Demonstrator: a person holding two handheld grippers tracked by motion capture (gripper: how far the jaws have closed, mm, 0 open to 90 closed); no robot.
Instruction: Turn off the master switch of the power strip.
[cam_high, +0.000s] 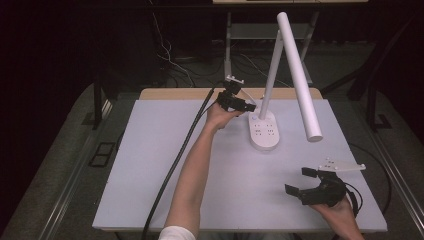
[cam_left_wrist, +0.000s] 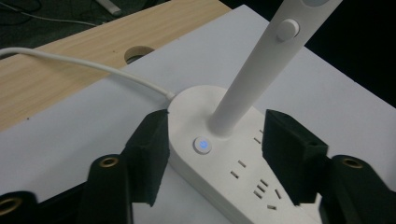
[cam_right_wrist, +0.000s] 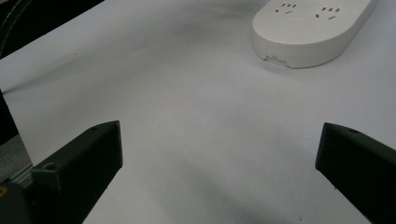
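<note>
White desk lamp (cam_high: 272, 107), socket base with blue-lit button (cam_left_wrist: 202, 145), between left gripper's (cam_left_wrist: 212, 158) spread fingers; right gripper (cam_high: 306, 181) open

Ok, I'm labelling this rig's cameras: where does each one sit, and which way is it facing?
High view: above the person's side, looking forward and down on the table; both forearms, left hand-held gripper and right hand-held gripper show.
Left gripper view: rides the left hand-held gripper, its jaws straddling the lamp base by the lit blue button.
Right gripper view: rides the right hand-held gripper, open jaws over bare table.
Shared: all three show the lamp base.
</note>
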